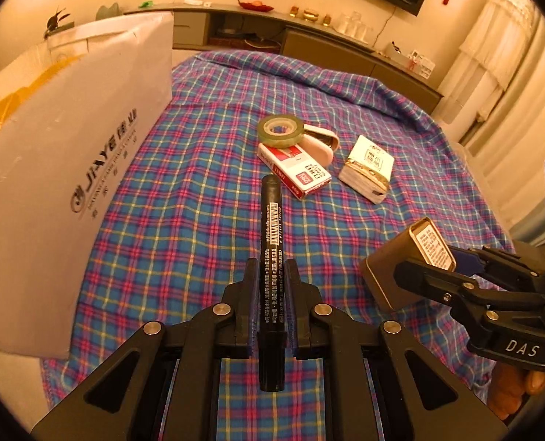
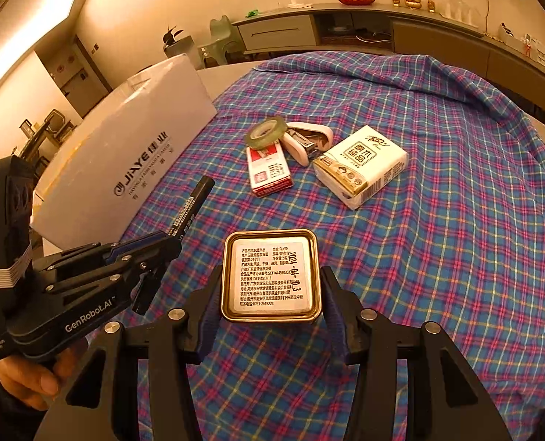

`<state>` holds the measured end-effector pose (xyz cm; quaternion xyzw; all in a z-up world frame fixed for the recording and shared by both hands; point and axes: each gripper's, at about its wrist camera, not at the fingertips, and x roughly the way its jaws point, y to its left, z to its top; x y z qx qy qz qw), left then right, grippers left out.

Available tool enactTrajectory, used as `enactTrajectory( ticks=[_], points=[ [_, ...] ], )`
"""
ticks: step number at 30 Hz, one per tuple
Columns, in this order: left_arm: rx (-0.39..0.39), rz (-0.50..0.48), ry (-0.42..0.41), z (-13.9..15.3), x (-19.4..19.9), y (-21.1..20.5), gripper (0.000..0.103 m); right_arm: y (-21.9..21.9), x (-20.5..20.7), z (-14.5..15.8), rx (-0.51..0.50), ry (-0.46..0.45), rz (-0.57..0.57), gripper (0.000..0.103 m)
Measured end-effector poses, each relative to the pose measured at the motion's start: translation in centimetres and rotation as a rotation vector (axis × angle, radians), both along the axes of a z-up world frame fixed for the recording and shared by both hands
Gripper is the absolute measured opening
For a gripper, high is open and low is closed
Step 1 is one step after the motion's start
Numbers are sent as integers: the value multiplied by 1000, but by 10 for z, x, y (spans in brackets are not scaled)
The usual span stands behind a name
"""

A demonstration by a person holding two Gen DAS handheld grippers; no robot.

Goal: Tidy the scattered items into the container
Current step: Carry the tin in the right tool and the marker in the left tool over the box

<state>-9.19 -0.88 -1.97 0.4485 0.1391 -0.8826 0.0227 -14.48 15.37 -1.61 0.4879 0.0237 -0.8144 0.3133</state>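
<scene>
Jaws grip one marker (image 1: 271,242), one tin (image 2: 271,275) (four items loose).

We see a black marker (image 1: 271,257) and gold tin (image 2: 271,276) held aloft, while tape roll (image 1: 280,131), stapler (image 1: 321,144), red staple box (image 1: 294,170) and tissue pack (image 1: 368,169) lie clustered beside the white box (image 1: 70,169)

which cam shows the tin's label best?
Right wrist: the gold tin faces the lens between the right tongs, label fully readable. Left wrist shows the tin obliquely, its label foreshortened.
</scene>
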Motion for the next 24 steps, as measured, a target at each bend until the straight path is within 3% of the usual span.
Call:
enactTrajectory(
  ticks=[13,24],
  points=[
    [-62,-28,89,42,47,0,13,-10,42,25,-74,46,-24,51],
    [-44,-33,152,65,81,-11,13,-5,81,38,-146,60,-91,51]
  ],
)
